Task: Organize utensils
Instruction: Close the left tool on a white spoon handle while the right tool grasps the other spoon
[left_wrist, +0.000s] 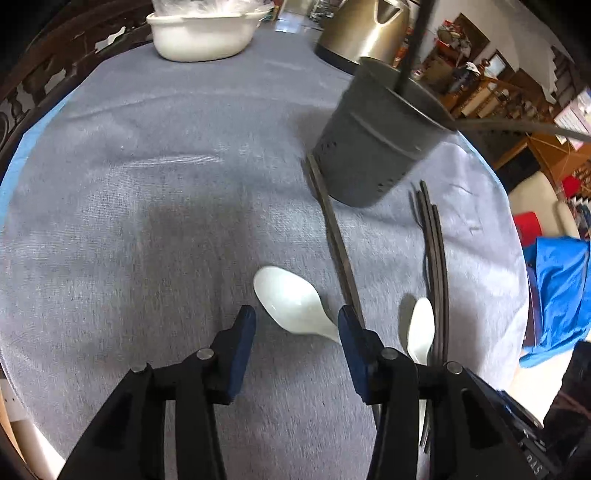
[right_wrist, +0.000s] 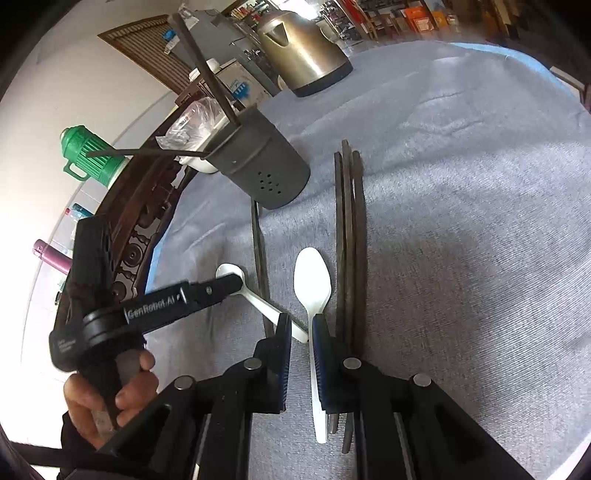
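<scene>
A: Logging the bench (left_wrist: 147, 184) first. It carries a grey cloth. A dark grey perforated utensil holder (left_wrist: 373, 147) stands toward the far right in the left wrist view, with two dark chopsticks (right_wrist: 207, 70) sticking out of its top.

B: Noted. Loose items on the cloth?

A: One single dark chopstick (left_wrist: 336, 243) lies with its far end just beside the holder's base. A bundle of three dark chopsticks (left_wrist: 436, 266) lies further right, apart from the holder. Two white plastic spoons: the left spoon (left_wrist: 291, 299) lies bowl-up beside the single chopstick, its handle crossing toward it. The second spoon (right_wrist: 313, 284) lies just beside the bundle.

B: Left tool (left_wrist: 295, 325)?

A: Its blue-padded jaws stand apart, one on each side of the left spoon's bowl and neck. The pads do not press on it. From the right wrist view the left tool (right_wrist: 225, 286) sits over that spoon's bowl, with a hand (right_wrist: 107, 402) gripping its handle.

B: Right tool (right_wrist: 300, 325)?

A: Jaws nearly together. The second spoon's handle runs back along the right-hand pad (right_wrist: 319, 354), in the narrow gap. I cannot tell whether the pads actually pinch it.

B: Background?

A: A steel kettle (left_wrist: 365, 29) and a white basin (left_wrist: 203, 33) at the far edge of the bench. Off the bench, a green flask (right_wrist: 92, 155).
</scene>
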